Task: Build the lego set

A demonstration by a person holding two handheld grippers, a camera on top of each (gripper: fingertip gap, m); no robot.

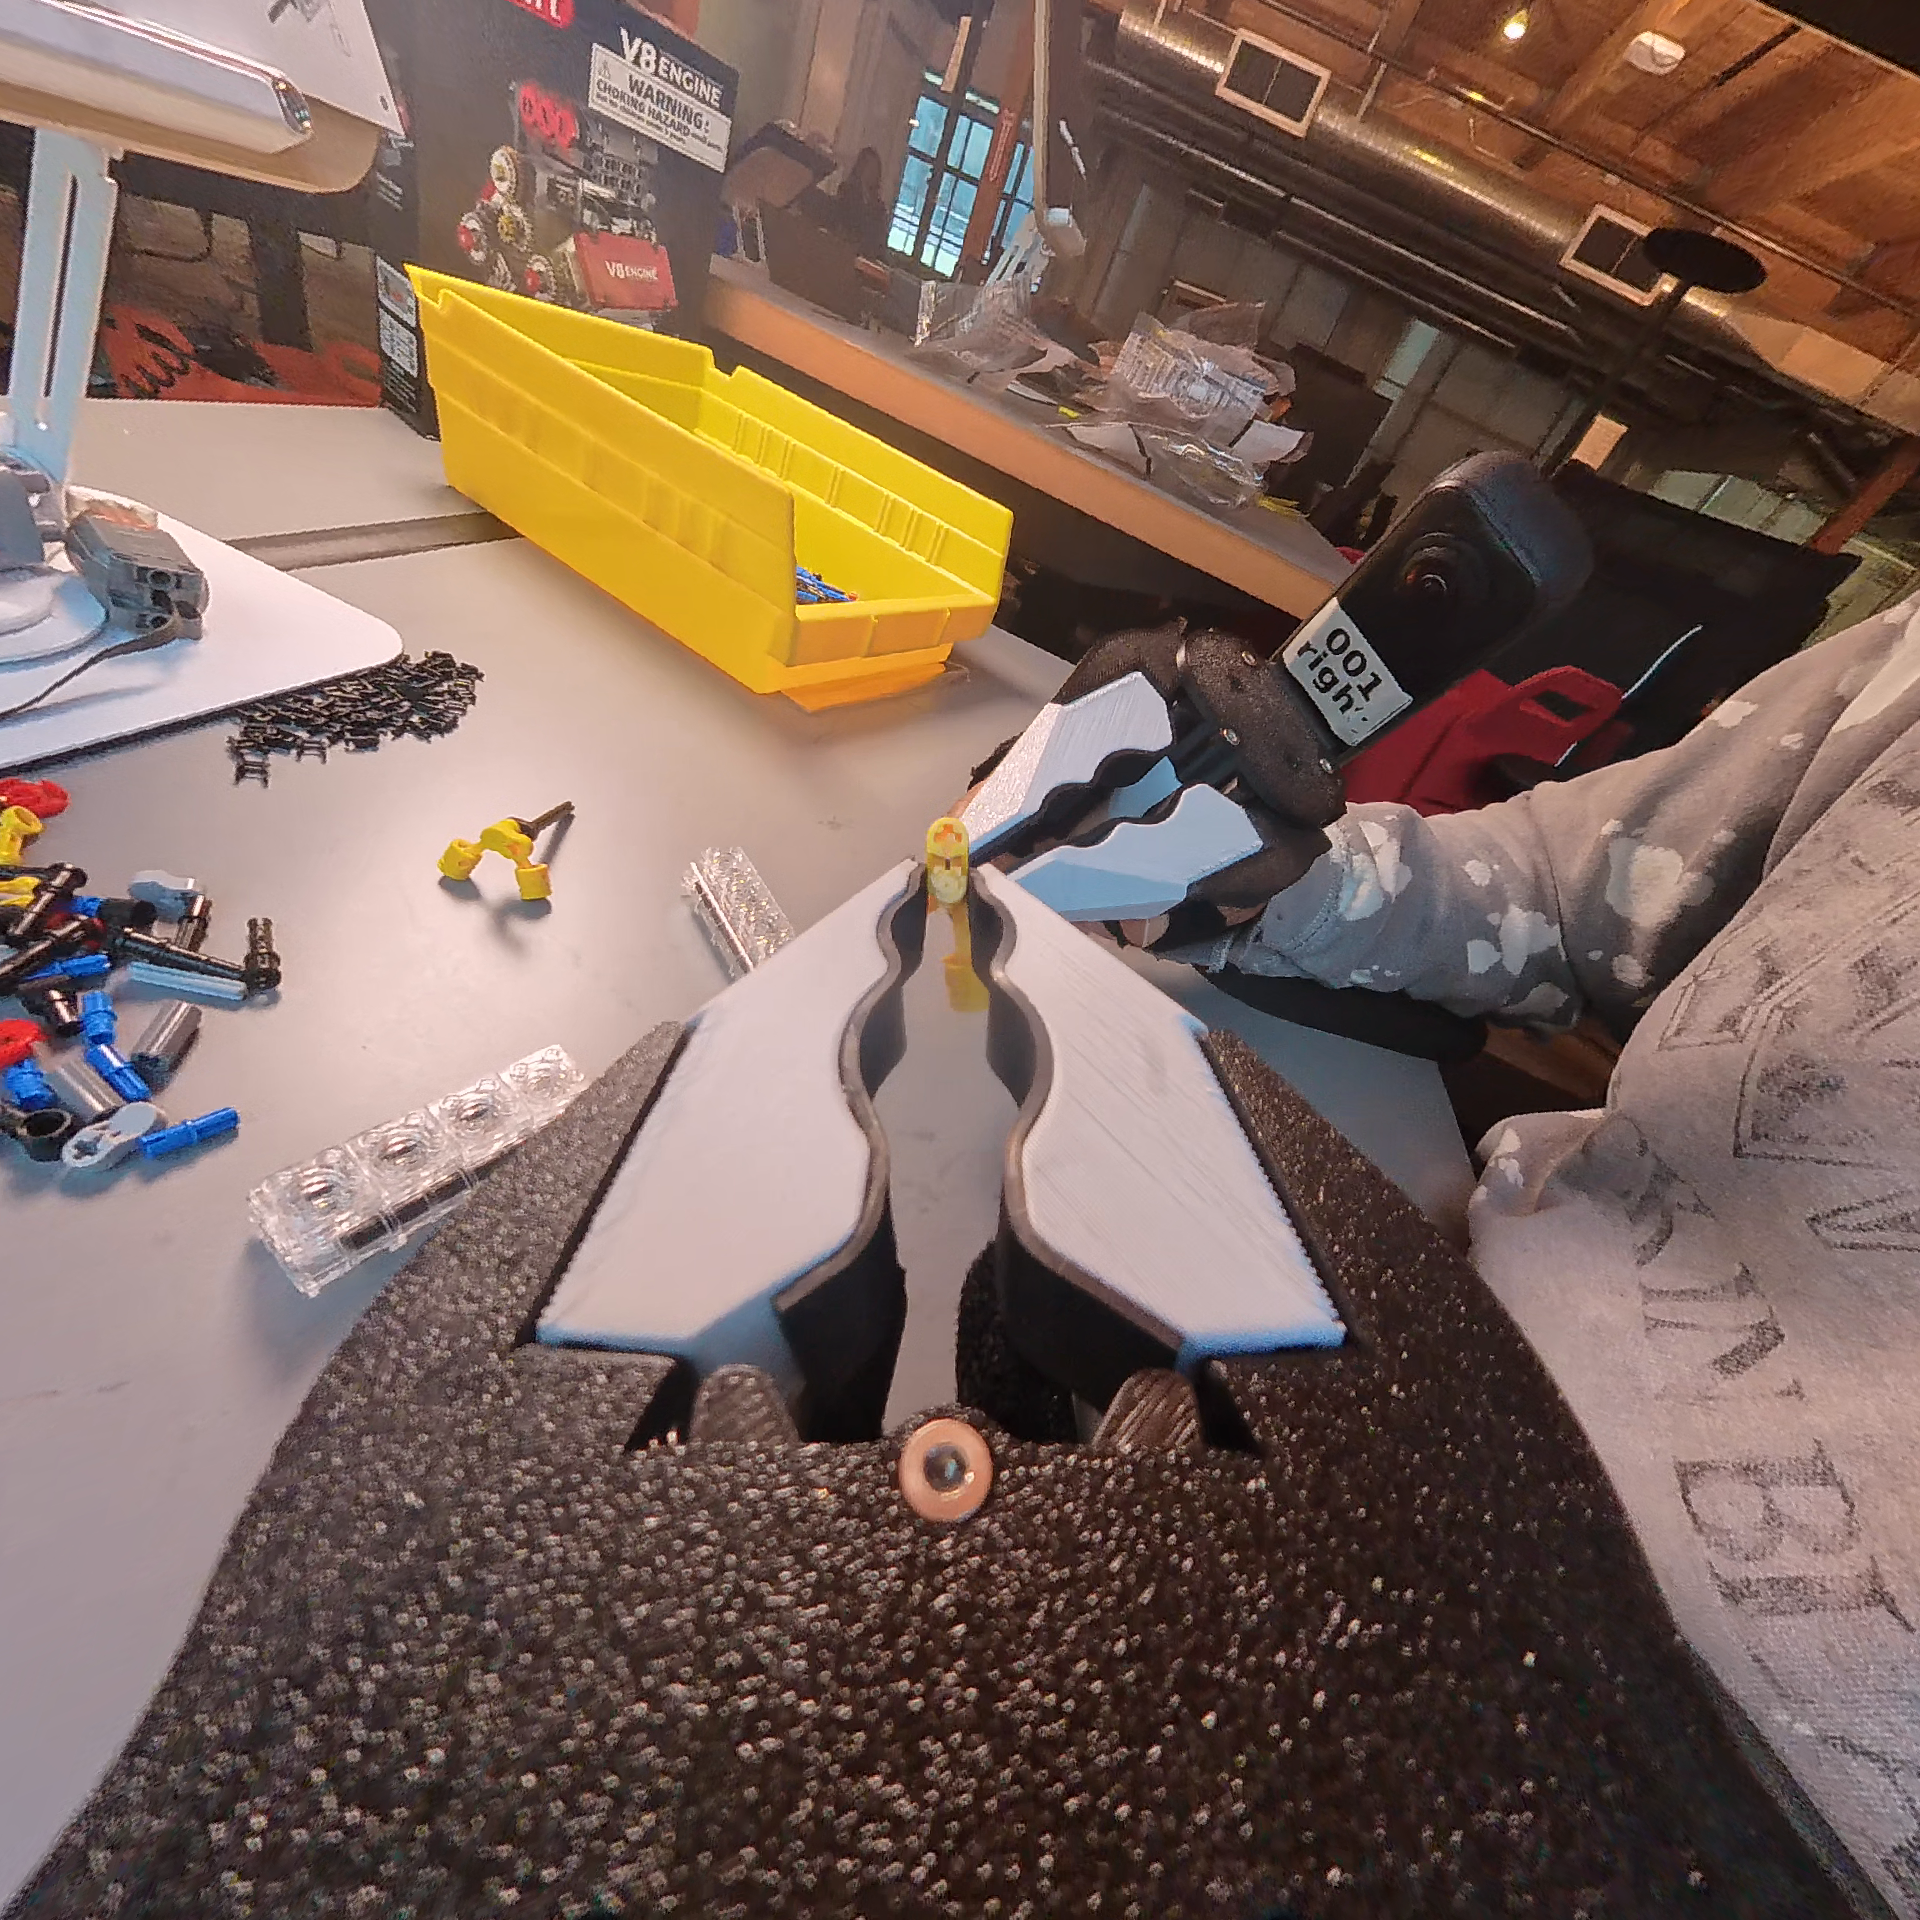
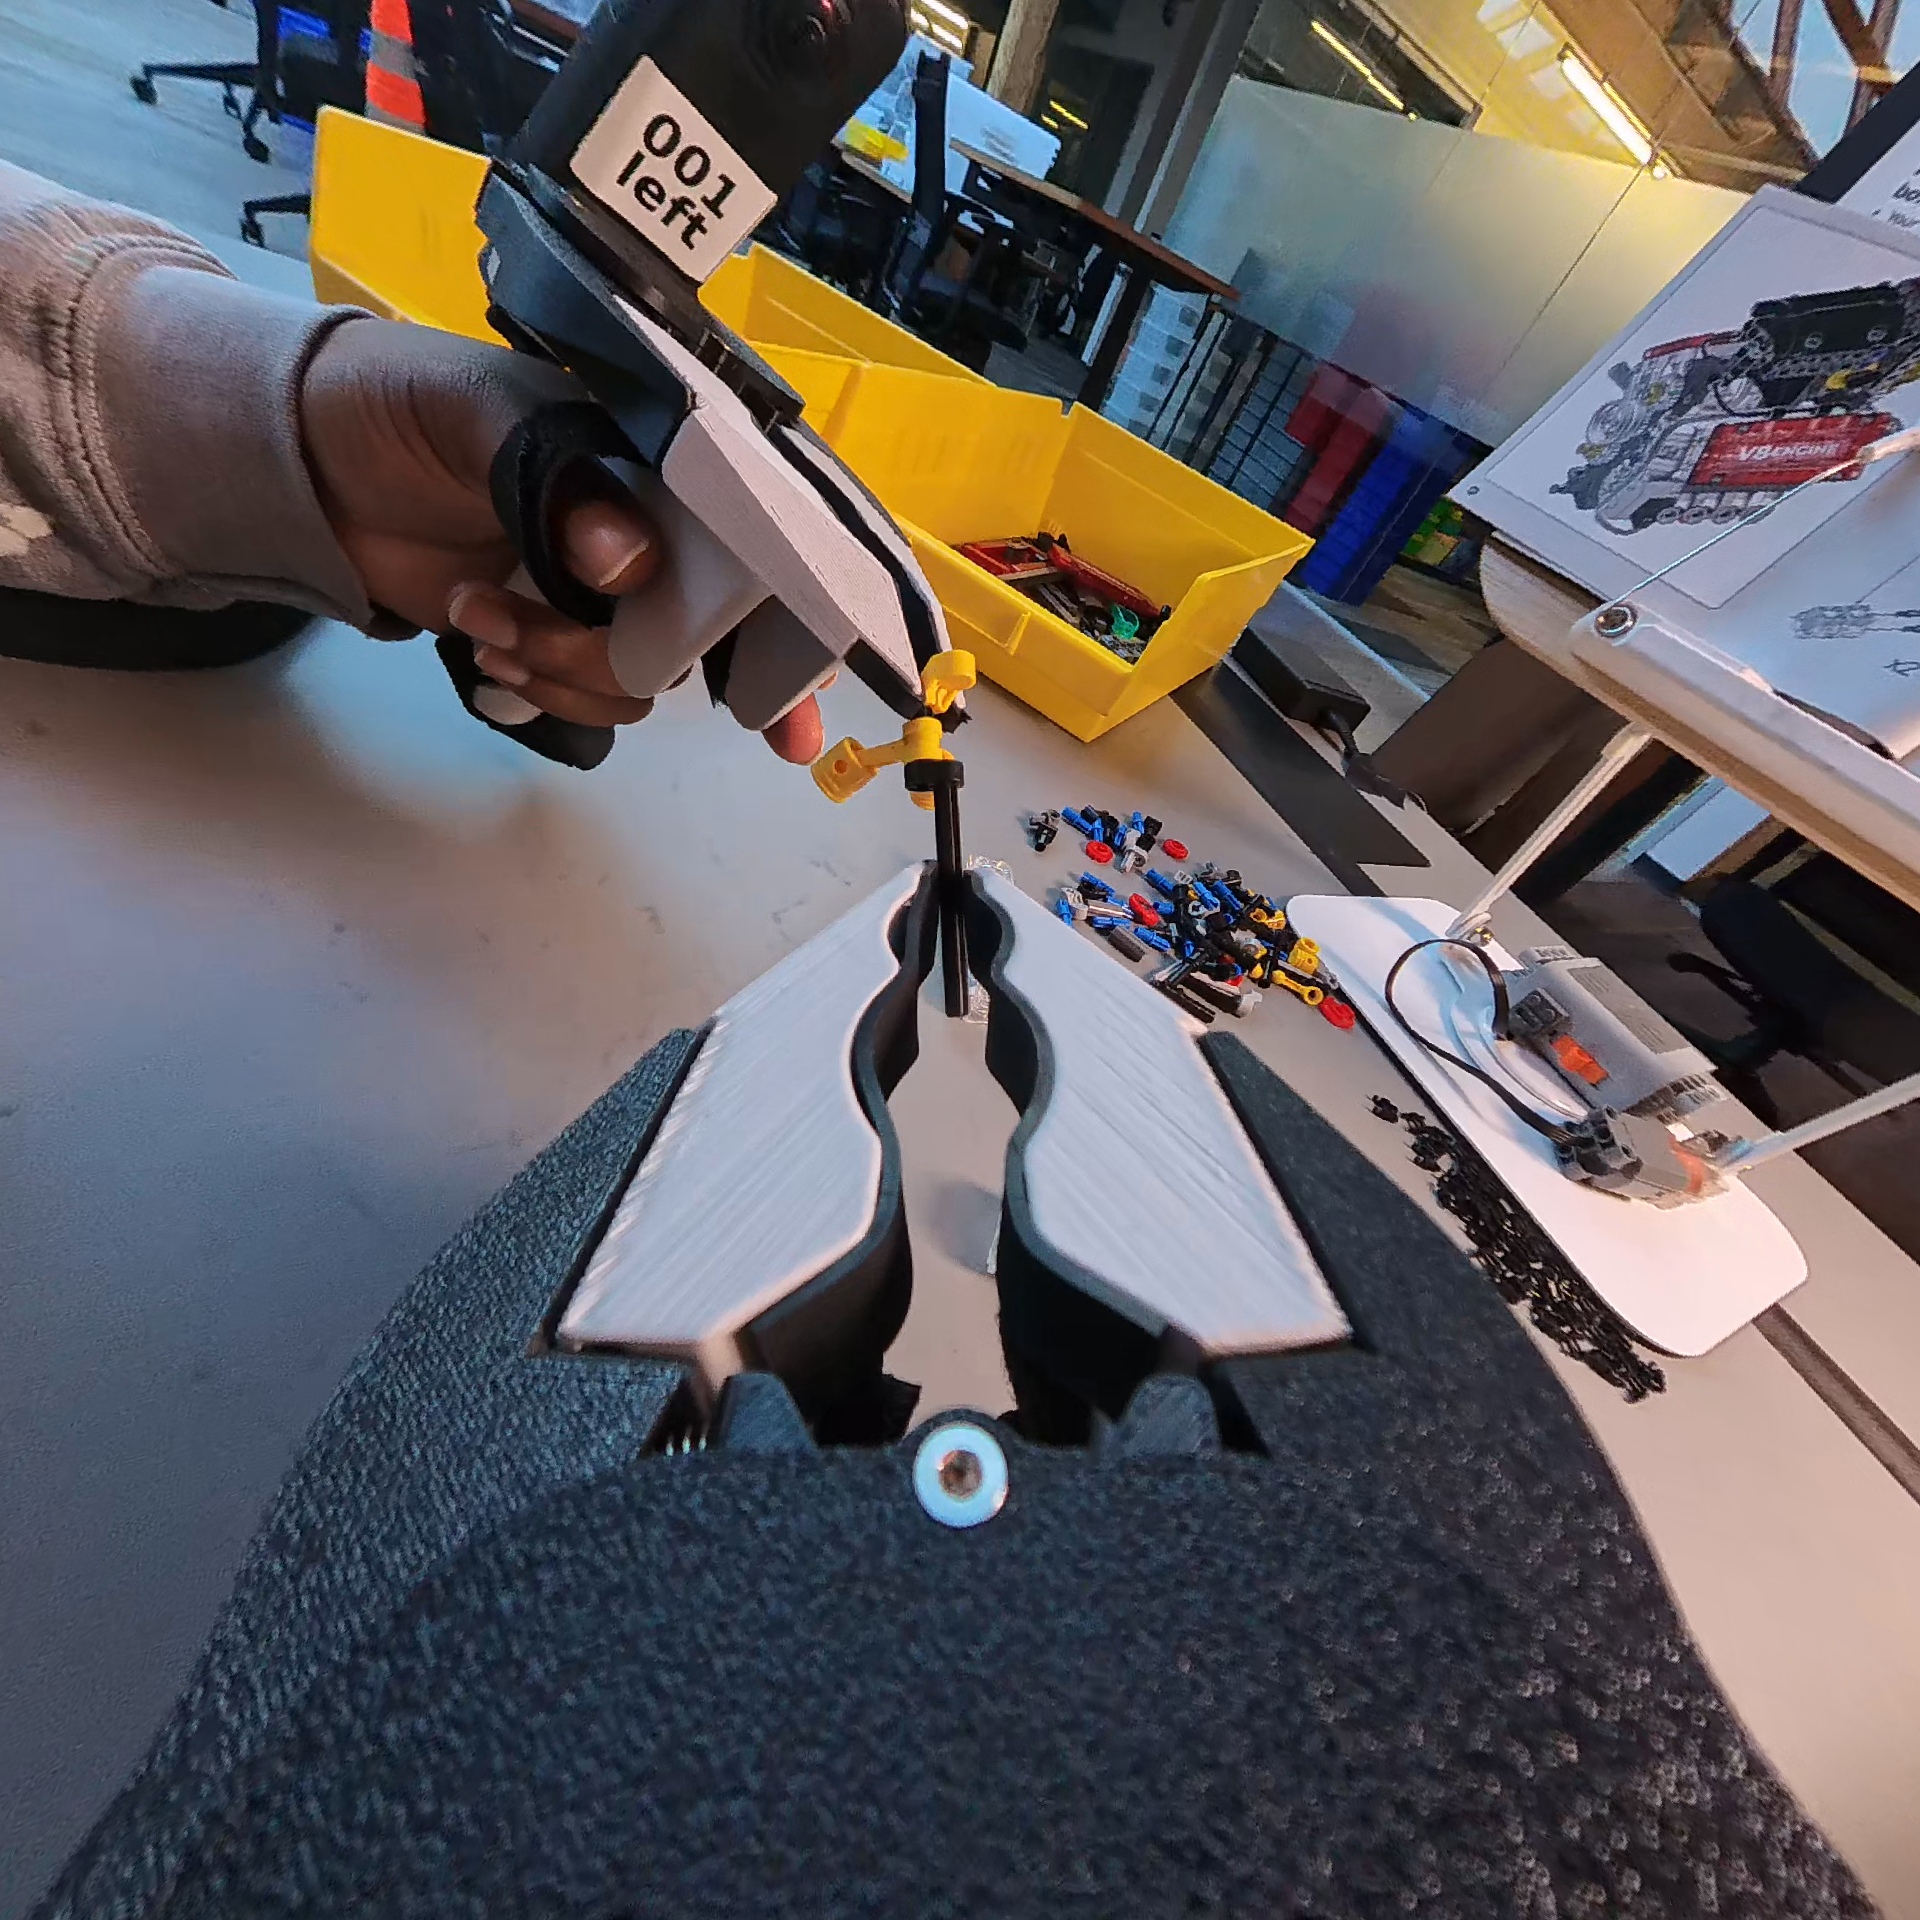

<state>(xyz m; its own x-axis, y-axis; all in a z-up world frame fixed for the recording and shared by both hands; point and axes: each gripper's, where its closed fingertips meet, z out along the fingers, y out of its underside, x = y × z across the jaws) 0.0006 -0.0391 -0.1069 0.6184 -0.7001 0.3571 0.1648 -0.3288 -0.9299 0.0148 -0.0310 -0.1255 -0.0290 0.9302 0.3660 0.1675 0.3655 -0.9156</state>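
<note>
Grey tabletop (image 1: 436, 1039) carries the scene, read left to right in the left wrist view. At far left a white stand base (image 1: 260, 634) bears a small grey motor block (image 1: 135, 577) with a black cable. In front of it lie a heap of tiny black links (image 1: 353, 707) and a loose pile of blue, black, red and grey pins (image 1: 94, 997). A clear studded plate (image 1: 416, 1164) rests just beside the left gripper's body, and a small yellow crank piece (image 1: 499, 857) lies alone farther out. Behind stands a yellow bin (image 1: 686, 499), with a printed box (image 1: 582, 197) behind it.

At centre, the left gripper (image 1: 948, 883) has its fingertips clamped on a yellow connector assembly (image 1: 948, 868), held above the table. The right wrist view shows this assembly (image 2: 914, 743) joined to a black axle (image 2: 951, 894).

The right gripper (image 2: 948, 883) has its fingers pinched on that axle's lower part, so both tools grip one joined piece. At right, a person's patterned sleeve (image 1: 1455, 914) leads to the right gripper (image 1: 997, 831).
</note>
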